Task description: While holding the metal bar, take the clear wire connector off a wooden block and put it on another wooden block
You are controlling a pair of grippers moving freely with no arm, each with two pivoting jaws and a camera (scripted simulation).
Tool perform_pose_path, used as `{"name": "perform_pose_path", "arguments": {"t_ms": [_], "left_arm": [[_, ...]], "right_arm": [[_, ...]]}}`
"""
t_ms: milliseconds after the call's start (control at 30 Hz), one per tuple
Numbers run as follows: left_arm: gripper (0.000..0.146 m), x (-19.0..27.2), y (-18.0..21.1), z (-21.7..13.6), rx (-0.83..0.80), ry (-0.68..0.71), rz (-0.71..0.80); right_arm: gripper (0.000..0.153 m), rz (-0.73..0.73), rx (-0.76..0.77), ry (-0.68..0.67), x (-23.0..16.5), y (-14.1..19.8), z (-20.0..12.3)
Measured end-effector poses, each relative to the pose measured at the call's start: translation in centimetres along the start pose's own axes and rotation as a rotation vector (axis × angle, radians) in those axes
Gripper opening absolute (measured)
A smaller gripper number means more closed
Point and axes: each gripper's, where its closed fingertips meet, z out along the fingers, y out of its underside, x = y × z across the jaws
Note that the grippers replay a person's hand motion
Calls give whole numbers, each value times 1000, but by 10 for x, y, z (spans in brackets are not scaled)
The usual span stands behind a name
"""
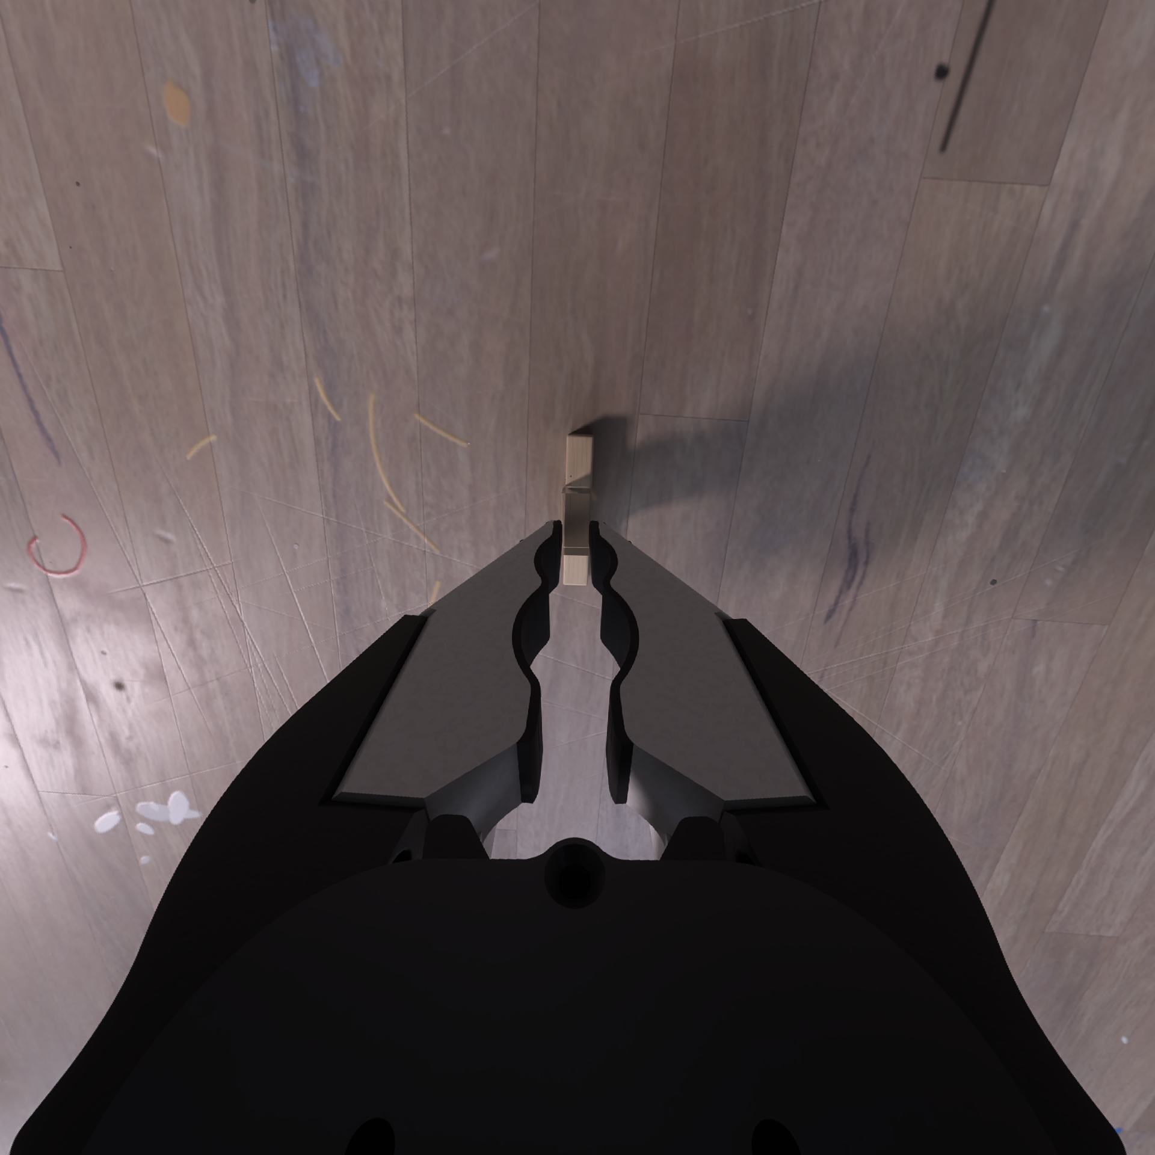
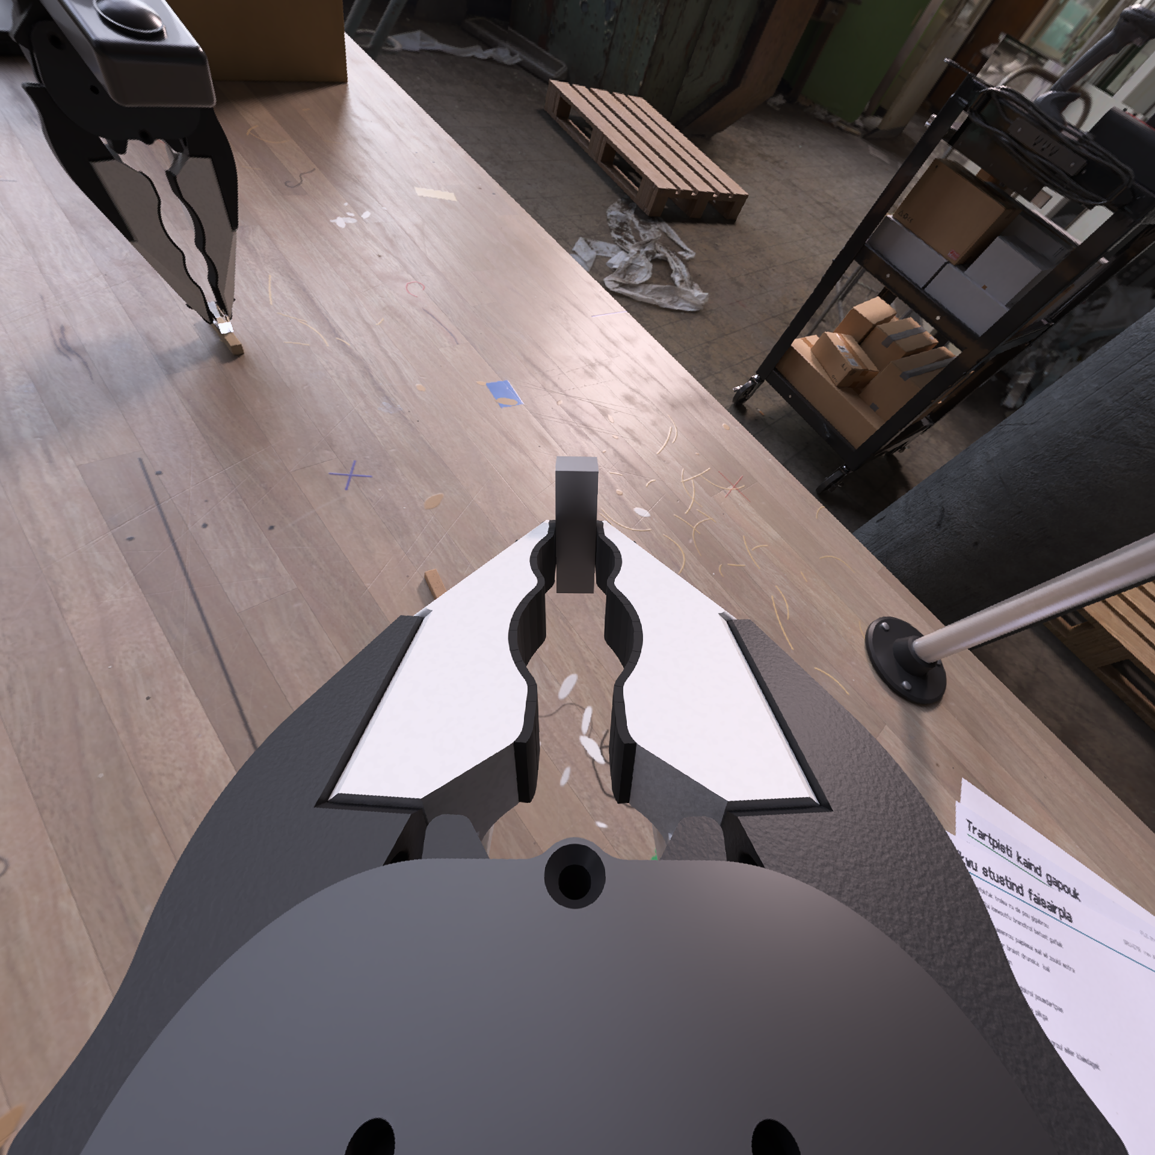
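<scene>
In the left wrist view my left gripper (image 1: 575, 531) points down at the table and is shut on the clear wire connector (image 1: 575, 522). The connector sits over a small pale wooden block (image 1: 578, 456). In the right wrist view the left gripper (image 2: 219, 312) shows at the upper left, with the connector (image 2: 223, 325) at its tips and the block (image 2: 233, 342) just under it. I cannot tell if they touch. My right gripper (image 2: 575, 537) is shut on the dark grey metal bar (image 2: 575, 500), held above the table. A second wooden block (image 2: 434, 581) peeks out beside the right gripper's left finger.
A printed paper sheet (image 2: 1062, 937) lies at the near right. A pole on a black round base (image 2: 904, 662) stands by the table's right edge. A cardboard box (image 2: 275, 44) stands at the back. Beyond the edge are a pallet (image 2: 644, 150) and a trolley (image 2: 937, 281) with boxes.
</scene>
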Motion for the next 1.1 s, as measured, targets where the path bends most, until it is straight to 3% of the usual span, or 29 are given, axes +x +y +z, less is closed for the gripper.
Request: {"name": "perform_pose_path", "arguments": {"t_ms": [733, 900, 1100], "left_arm": [[8, -3, 2, -8, 4, -14, -28], [8, -7, -5, -36, 52, -55, -59], [8, -18, -33, -101, 123, -174, -40]], "right_arm": [[11, 1, -6, -3, 1, 2, 0], [11, 6, 0, -12, 1, 2, 0], [11, 15, 22, -13, 3, -2, -8]]}}
